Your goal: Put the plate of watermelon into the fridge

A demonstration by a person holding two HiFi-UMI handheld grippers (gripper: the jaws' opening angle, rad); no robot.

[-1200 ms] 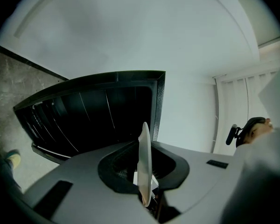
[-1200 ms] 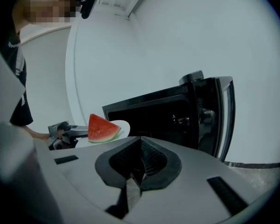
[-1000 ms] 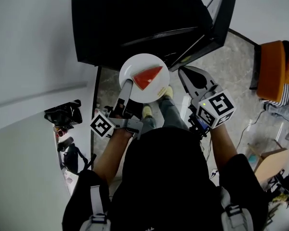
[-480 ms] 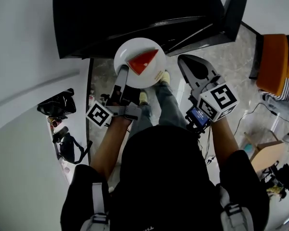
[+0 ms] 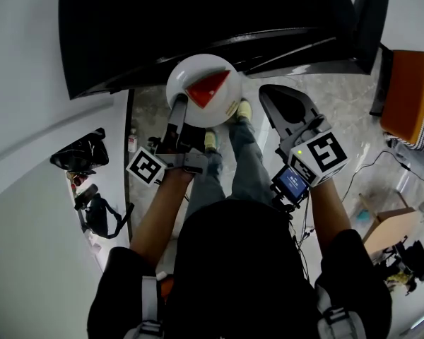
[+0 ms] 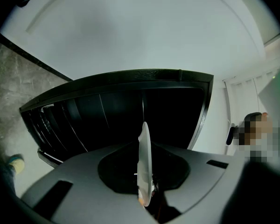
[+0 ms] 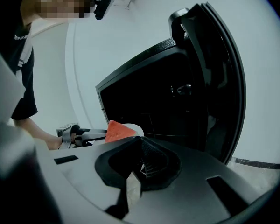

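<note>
**Plate of watermelon at the open fridge**

The left gripper (image 5: pixel 178 106) is clamped on the near rim of the white plate (image 5: pixel 187 73). The plate carries a red watermelon wedge (image 5: pixel 208 87) and sits level at the mouth of the dark, open fridge (image 5: pixel 198 20). The right gripper (image 5: pixel 281 103), jaws together and empty, hangs beside the plate.

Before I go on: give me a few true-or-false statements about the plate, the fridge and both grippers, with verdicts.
1. The left gripper clamps the white plate by its rim. True.
2. A watermelon wedge lies on the plate. True.
3. The fridge door is closed. False: it stands open, and the dark fridge interior shows.
4. The right gripper also grips the plate. False: it is beside the plate, jaws together on nothing.
</note>
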